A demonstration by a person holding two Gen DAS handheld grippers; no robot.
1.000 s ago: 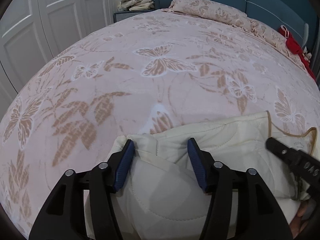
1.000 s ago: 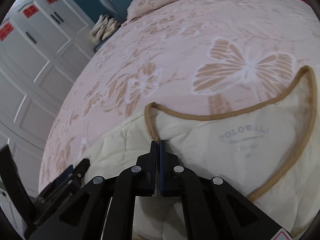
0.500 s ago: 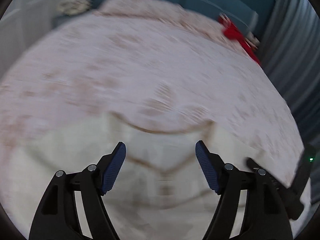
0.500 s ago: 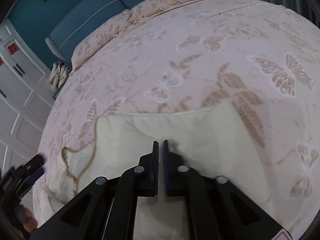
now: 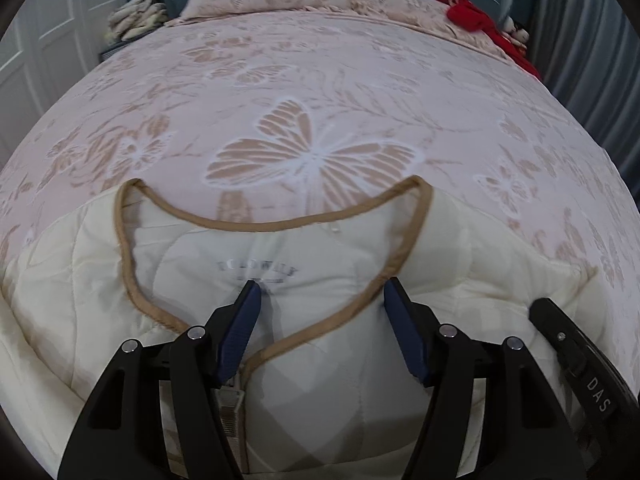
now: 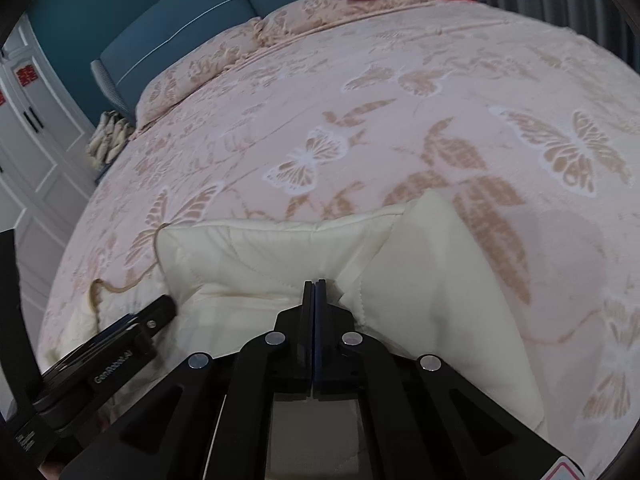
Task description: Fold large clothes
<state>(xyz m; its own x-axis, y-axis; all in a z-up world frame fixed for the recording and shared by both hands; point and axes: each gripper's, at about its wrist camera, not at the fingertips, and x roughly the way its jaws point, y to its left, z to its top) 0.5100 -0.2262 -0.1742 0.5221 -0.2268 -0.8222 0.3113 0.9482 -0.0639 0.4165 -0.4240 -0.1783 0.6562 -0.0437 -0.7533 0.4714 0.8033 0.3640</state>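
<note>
Since a second ago the left gripper [image 5: 322,292] has swung from the jacket's [image 5: 304,264] edge to its neckline, and the right gripper [image 6: 314,286] has left the tan collar trim [image 5: 280,224] for a plain cream fold. The left jaws are spread, empty, over the label at lower centre. The right jaws are pressed together, pinching jacket fabric. The jacket lies across the lower frame on the bedspread [image 5: 320,92], with a red cloth [image 5: 472,16] at upper right.
</note>
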